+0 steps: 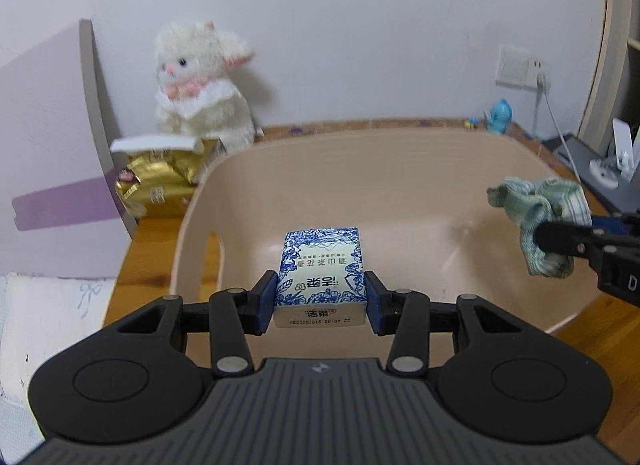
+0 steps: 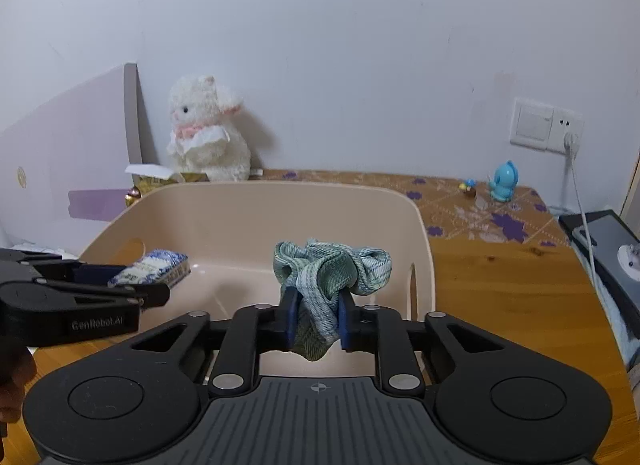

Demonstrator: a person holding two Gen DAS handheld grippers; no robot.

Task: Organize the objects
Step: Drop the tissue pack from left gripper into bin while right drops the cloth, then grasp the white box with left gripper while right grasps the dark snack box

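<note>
Left tool [image 1: 321,297]: both blue pads pressed against the sides of a held pack, jaws set moderately wide, pointing forward and level. Right tool [image 2: 316,319]: jaws drawn narrow, clamping bunched fabric, also held level, alongside the left.

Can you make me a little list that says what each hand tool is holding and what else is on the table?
left tool: shut on the tissue pack, held over the tub
right tool: shut on the green cloth, held over the tub
tub: beige, nothing lying on the part of its floor in view
bunny toy: white, sitting against the wall
gold packet: beside the tub
blue toy: on the table's far right
</note>
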